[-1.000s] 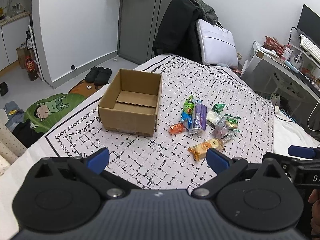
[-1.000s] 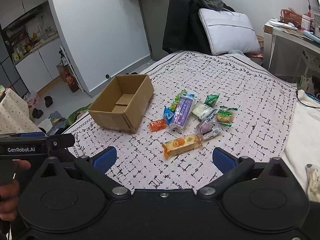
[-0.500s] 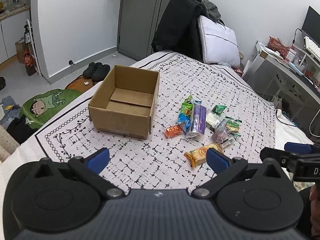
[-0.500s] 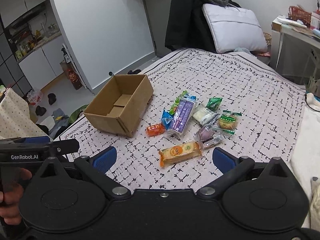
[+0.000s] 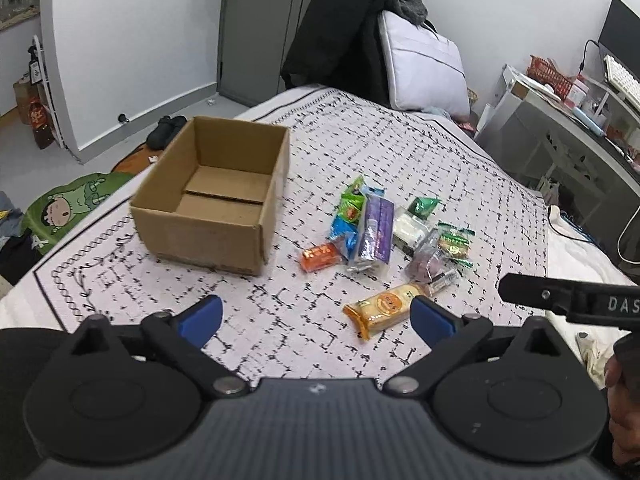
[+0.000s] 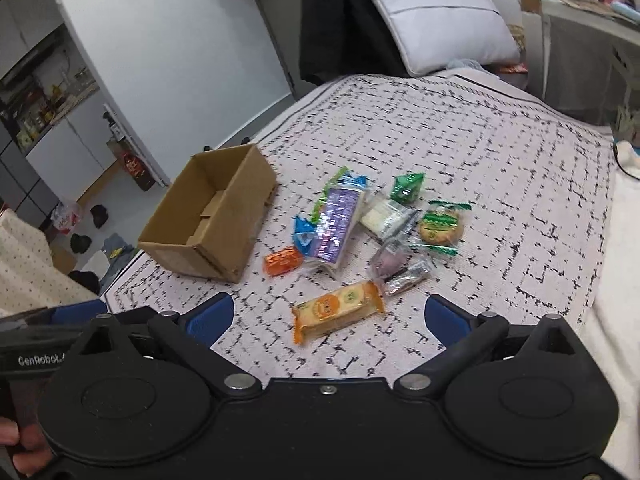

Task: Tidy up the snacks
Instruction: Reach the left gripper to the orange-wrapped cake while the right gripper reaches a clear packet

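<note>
A cardboard box [image 5: 212,196] is sitting open and empty on the bed [image 5: 420,152]. The snacks are lying in a small pile on the blanket just beside the box. The orange packet [image 5: 320,257] is lying closest to the box. The purple packet [image 5: 376,232] is lying next to it, touching a blue packet [image 5: 345,232] and a green packet [image 5: 352,200]. The round cookie in the green wrapper [image 6: 440,226] is lying farthest from the box. The long yellow cracker pack [image 6: 338,312] is lying near the box, closest to the tools.

The left tool [image 5: 316,318] is hanging over the bed with its blue tips wide apart, holding nothing. The right tool [image 6: 328,318] is also spread wide apart and holding nothing, right above the cracker pack.
</note>
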A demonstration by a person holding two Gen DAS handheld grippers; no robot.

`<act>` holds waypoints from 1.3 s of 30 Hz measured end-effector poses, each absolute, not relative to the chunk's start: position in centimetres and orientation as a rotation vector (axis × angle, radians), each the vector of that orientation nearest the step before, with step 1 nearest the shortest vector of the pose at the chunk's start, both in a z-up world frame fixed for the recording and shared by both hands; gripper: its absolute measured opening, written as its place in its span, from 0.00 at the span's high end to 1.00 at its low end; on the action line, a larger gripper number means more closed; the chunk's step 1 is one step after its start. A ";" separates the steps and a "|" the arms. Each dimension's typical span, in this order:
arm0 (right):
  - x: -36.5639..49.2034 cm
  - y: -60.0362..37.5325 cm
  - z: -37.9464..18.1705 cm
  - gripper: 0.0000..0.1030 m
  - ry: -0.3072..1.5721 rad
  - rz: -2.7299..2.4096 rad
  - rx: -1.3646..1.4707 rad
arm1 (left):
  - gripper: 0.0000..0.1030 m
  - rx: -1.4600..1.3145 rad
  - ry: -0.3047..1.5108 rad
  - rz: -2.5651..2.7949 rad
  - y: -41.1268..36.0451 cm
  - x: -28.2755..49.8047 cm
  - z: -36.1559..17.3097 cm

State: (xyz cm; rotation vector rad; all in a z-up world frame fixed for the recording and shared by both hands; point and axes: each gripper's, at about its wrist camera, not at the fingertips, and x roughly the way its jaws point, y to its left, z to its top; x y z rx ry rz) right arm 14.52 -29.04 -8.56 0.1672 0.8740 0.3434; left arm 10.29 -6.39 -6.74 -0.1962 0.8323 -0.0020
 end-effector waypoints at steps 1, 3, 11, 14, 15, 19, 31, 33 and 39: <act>14.8 -29.2 -8.8 0.04 0.877 0.340 0.175 | 0.02 -0.197 0.835 -0.004 -6.6 10.5 -7.0; 15.4 -29.6 -9.3 0.07 0.886 0.334 0.196 | 0.02 -0.202 0.840 -0.009 -7.1 11.1 -7.7; 18.0 -30.6 -11.7 0.12 0.958 0.325 0.231 | 0.02 -0.186 0.895 -0.018 -9.2 13.7 -10.6; 18.8 -30.9 -12.7 0.17 0.988 0.325 0.255 | 0.02 -0.175 0.933 -0.014 -9.8 14.6 -12.0; 19.1 -31.0 -13.1 0.21 1.000 0.322 0.261 | 0.02 -0.174 0.943 -0.014 -10.1 15.0 -12.4; 20.2 -31.7 -14.4 0.32 1.033 0.299 0.287 | 0.02 -0.155 0.977 -0.014 -11.0 16.2 -14.1; 23.9 -32.8 -17.4 0.39 1.100 0.248 0.326 | 0.02 -0.069 1.068 -0.005 -14.1 20.2 -18.8; 24.4 -32.8 -17.8 0.39 1.112 0.247 0.324 | 0.02 -0.039 1.078 0.002 -14.5 20.9 -19.6; 25.7 -32.9 -19.4 0.39 1.161 0.219 0.324 | 0.02 -0.009 1.109 0.002 -15.3 22.8 -21.4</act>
